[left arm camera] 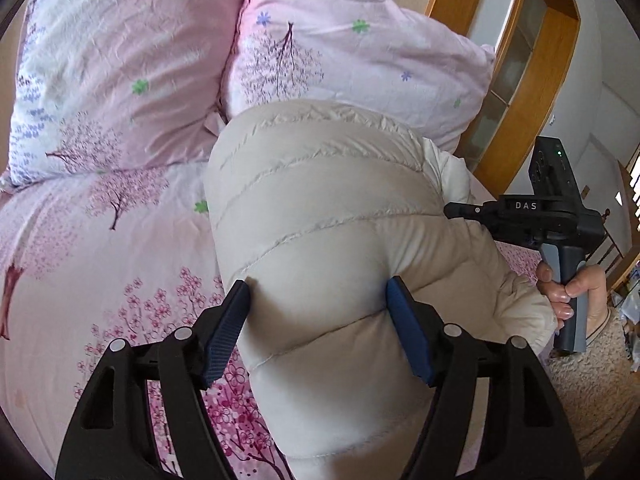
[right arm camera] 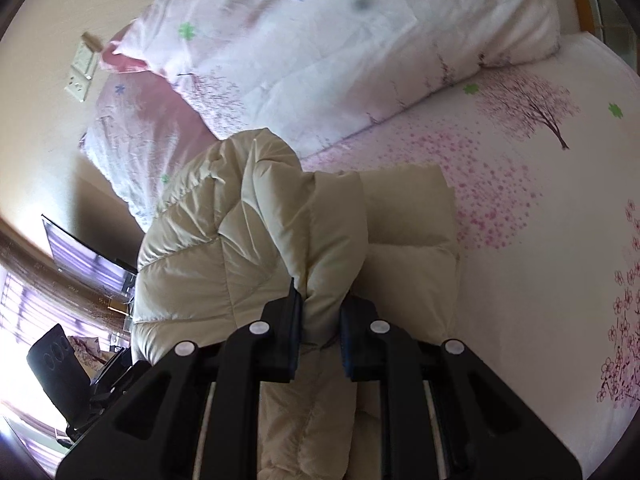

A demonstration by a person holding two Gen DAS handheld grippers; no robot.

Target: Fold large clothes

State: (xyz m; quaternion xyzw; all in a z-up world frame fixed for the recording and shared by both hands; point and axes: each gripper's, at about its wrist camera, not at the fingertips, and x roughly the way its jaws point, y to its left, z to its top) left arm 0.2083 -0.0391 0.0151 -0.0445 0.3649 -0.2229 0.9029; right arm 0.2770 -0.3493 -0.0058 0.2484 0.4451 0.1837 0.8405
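A cream quilted puffer jacket (left arm camera: 320, 208) lies bunched on a bed with a pink cherry-blossom sheet (left arm camera: 100, 248). My left gripper (left arm camera: 318, 300) has its blue-padded jaws wide around a thick roll of the jacket, pressing into both sides. My right gripper (right arm camera: 320, 312) is shut on a fold of the same jacket (right arm camera: 248, 240) and holds it up from the sheet (right arm camera: 540, 240). The right gripper (left arm camera: 456, 210) also shows in the left wrist view at the jacket's right edge, held by a hand (left arm camera: 576, 292).
Two pink floral pillows (left arm camera: 132, 60) (left arm camera: 352, 52) lie at the head of the bed, just beyond the jacket. A wooden-framed door (left arm camera: 532, 80) stands to the right. A wall switch plate (right arm camera: 84, 68) and a dark screen (right arm camera: 84, 252) are at the left.
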